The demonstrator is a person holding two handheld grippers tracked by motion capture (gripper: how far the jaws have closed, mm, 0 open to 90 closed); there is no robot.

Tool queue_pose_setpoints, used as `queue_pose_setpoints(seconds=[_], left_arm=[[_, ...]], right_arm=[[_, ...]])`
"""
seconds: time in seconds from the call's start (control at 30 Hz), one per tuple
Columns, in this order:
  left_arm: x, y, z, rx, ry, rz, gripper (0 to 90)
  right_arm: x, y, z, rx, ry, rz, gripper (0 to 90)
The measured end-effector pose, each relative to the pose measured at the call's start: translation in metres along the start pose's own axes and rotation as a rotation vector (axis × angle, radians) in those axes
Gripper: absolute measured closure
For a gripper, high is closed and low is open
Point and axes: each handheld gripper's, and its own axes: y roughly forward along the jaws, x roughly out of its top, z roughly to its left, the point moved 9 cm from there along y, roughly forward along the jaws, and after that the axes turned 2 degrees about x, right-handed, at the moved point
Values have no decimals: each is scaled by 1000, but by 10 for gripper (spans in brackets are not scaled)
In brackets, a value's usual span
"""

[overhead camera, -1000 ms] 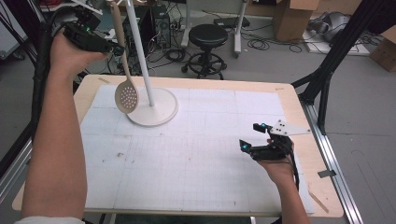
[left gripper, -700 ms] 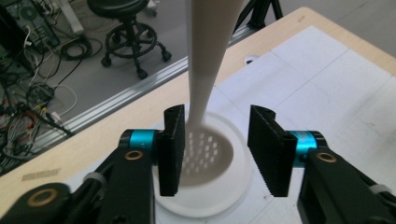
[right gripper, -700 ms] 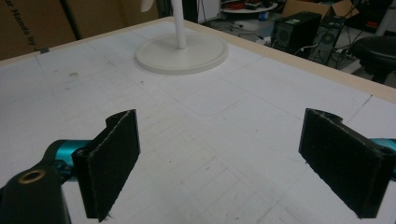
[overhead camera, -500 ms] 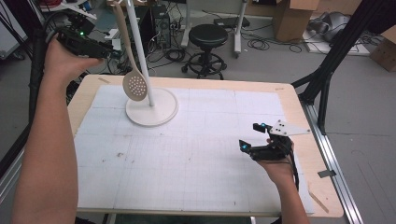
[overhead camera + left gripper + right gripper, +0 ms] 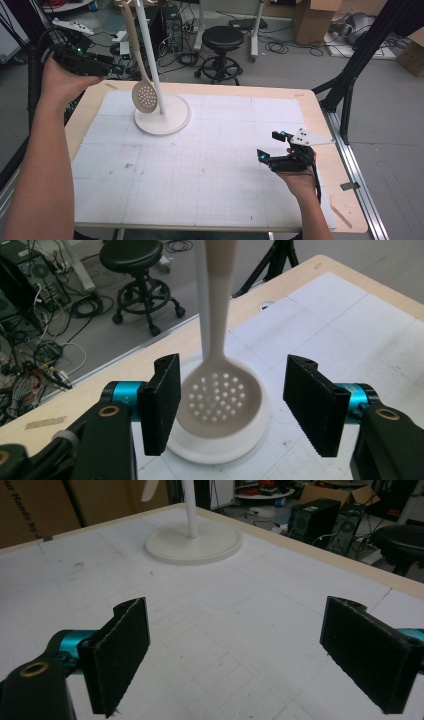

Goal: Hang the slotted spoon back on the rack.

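Note:
A beige slotted spoon (image 5: pixel 145 97) hangs by its handle from the top of a white stand (image 5: pixel 162 120), its perforated head just above the round base. My left gripper (image 5: pixel 113 70) is held in the air to the left of the spoon, clear of the handle. In the left gripper view the spoon head (image 5: pixel 220 400) shows beyond the gap between the two pads, and nothing touches them. The left gripper (image 5: pixel 233 390) is open, and its jaws have just been opening. My right gripper (image 5: pixel 270 146) rests on the mat at the right, open and holding nothing (image 5: pixel 235 655).
A white gridded mat (image 5: pixel 200 170) covers the wooden table (image 5: pixel 310 107). The stand's base (image 5: pixel 195 542) sits at the mat's far left. A black stool (image 5: pixel 222 40), cables and computer cases stand on the floor beyond the table. A black frame leg (image 5: pixel 350 75) rises at the right.
The left gripper has let go of the spoon's handle, opened, and drawn back to the left and a little down. The spoon has swung back beside the pole. The right gripper has not moved.

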Motion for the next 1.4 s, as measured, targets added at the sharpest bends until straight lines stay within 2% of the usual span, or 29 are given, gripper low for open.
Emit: queue_pose_setpoints(seconds=[0.07,0.17,0.67,0.83,0.97,1.2,1.3,1.4], left_arm=[[-5,0,-4,-5,27,-1,399],[-9,-1,-10,-24,35,-21,398],[-32,-4,-32,-95,43,-111,295],[-42,-1,-39,-147,46,-144,268],[-50,2,-45,-195,46,-147,237],[-62,1,-60,-245,51,-198,196],[-71,4,-62,-271,28,-230,179],[-81,8,-65,-288,18,-233,164]], right_arm=[[0,0,-1,0,-3,0,116],[0,-1,-2,-2,-3,-3,116],[0,-1,-1,-3,-4,4,116],[-1,0,-1,-3,-3,5,116],[-1,-1,-2,-4,0,4,116],[-2,-1,-2,-5,6,6,116],[-2,-1,-2,-3,5,4,116],[-2,0,-2,-3,6,6,116]])
